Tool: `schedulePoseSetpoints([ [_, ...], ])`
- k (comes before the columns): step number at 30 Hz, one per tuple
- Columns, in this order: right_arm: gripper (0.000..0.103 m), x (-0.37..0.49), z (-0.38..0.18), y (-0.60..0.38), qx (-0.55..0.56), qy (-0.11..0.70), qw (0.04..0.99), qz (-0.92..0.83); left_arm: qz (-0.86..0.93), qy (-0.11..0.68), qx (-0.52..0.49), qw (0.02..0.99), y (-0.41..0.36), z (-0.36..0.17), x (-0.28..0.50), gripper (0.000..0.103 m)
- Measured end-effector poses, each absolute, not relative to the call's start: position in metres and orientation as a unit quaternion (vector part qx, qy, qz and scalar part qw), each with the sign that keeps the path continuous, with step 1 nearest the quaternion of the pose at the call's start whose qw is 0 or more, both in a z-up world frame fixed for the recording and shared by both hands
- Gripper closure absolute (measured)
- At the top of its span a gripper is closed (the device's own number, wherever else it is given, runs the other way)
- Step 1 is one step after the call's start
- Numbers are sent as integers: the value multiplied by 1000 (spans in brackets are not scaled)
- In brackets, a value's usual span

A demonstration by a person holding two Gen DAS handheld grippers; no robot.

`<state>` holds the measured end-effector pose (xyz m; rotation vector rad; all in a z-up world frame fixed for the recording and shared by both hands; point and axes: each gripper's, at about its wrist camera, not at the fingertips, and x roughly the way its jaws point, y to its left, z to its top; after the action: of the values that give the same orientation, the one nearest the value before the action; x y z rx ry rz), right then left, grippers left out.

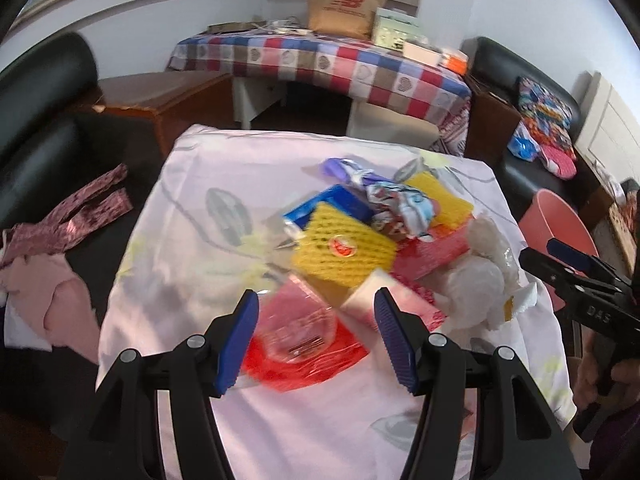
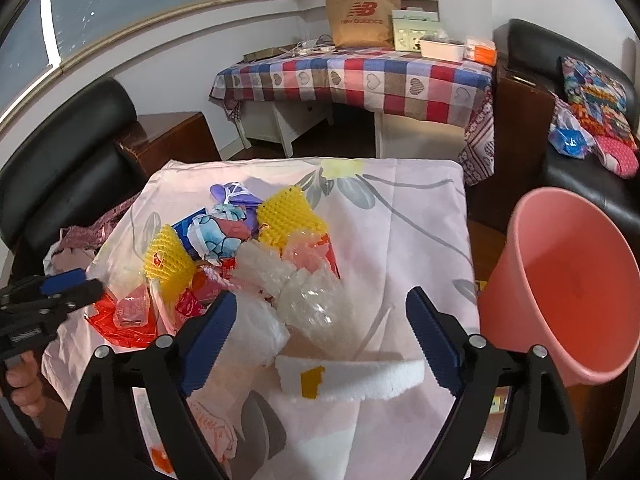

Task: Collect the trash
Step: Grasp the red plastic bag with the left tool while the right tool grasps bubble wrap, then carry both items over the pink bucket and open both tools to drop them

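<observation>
A pile of trash lies on a table covered by a pale pink flowered cloth. It holds yellow foam nets, a red plastic wrapper, a blue packet, crumpled printed wrappers and clear bubble wrap. My left gripper is open, low over the red wrapper. My right gripper is open, above a white foam strip with a yellow sticker at the table's near edge. The pink bin stands right of the table.
Black sofas flank the table, with clothes on the left one. A checkered table with a paper bag and boxes stands behind. A wooden side table is at the back left.
</observation>
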<state>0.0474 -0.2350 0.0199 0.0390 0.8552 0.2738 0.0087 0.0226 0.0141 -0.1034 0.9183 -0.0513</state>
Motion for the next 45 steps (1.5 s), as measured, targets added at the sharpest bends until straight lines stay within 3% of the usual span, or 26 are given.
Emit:
schedulePoseSetpoints([
  [8, 36, 70, -5, -235, 37, 462, 873, 154, -1, 469, -63, 881, 45, -2, -6, 44],
  [11, 55, 70, -13, -232, 38, 475, 865, 160, 12, 490, -60, 869, 49, -17, -4, 43],
  [16, 61, 63, -11, -236, 50, 470, 865, 167, 25, 495, -62, 866, 55, -29, 0, 43],
  [18, 62, 60, -8, -238, 53, 465, 867, 168, 23, 494, -64, 867, 56, -30, 0, 47],
  [20, 63, 58, -3, -239, 57, 460, 870, 168, 14, 497, -69, 865, 57, -31, 2, 79],
  [23, 63, 52, 5, -240, 58, 452, 874, 169, 7, 507, -84, 858, 57, -34, 3, 95],
  [34, 64, 39, 31, -255, 69, 414, 894, 157, -20, 460, -75, 884, 40, 12, 2, 100],
  [45, 64, 37, 60, -337, 105, 368, 921, 68, -172, 403, -28, 899, -87, 77, 57, 100],
])
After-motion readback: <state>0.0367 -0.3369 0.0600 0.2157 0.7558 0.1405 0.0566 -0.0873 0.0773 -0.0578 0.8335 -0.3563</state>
